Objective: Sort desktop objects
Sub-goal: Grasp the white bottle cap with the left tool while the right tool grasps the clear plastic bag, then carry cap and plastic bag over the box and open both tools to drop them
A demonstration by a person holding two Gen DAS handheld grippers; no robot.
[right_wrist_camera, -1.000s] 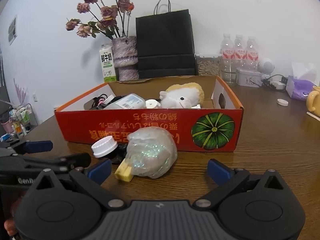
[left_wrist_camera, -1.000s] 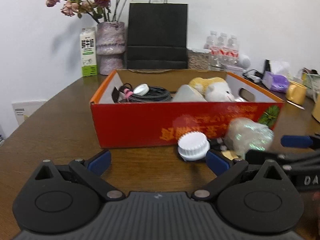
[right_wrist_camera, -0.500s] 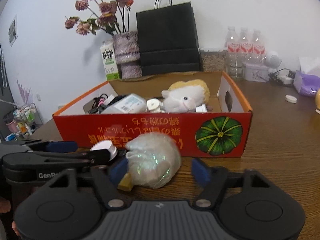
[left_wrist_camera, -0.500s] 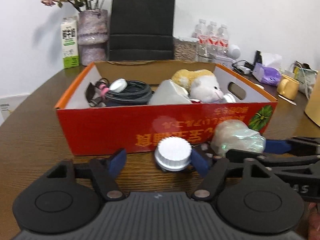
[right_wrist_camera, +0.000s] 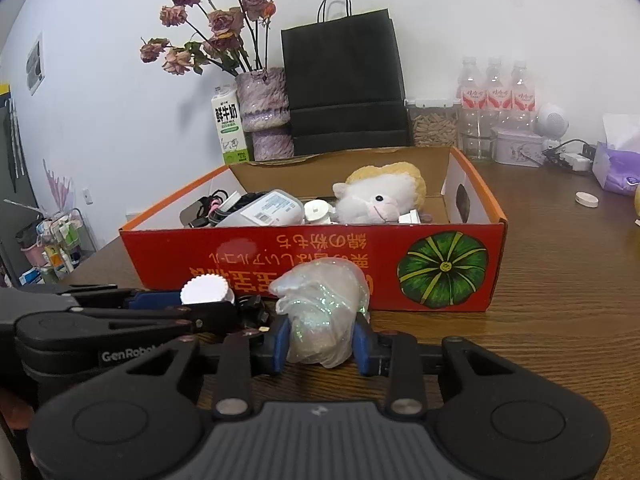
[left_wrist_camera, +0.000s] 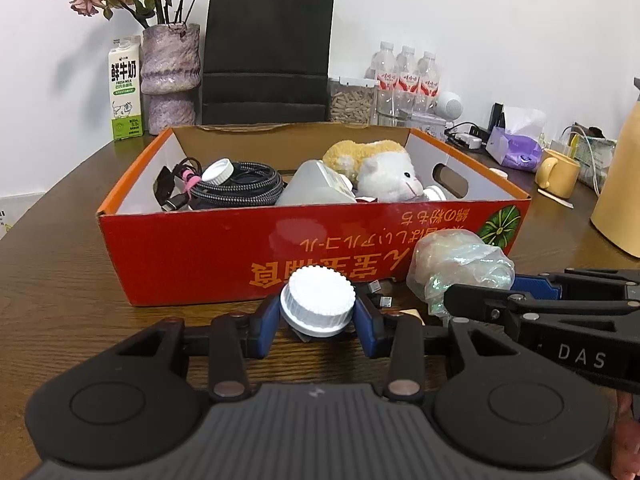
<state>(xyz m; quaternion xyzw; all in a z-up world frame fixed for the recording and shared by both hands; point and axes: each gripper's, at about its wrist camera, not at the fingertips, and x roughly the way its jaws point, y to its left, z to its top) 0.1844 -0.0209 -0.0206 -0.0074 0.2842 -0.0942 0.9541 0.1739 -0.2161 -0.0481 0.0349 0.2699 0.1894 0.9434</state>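
Desk: dark brown wood grain. Box: red outer wall, orange rim, white inner sides, plain brown back wall, orange-yellow lettering, green segmented pumpkin print. Ribbed cap: white. Crumpled film bundle: clear, with green iridescent glitter. Left tool and right tool: black bodies, blue pads. Plush toy: white face, yellow back. Coiled cable: black braid, pink tie. Paper bag: black. Vase: mottled purple. Milk carton: white and green. Mug: yellow.
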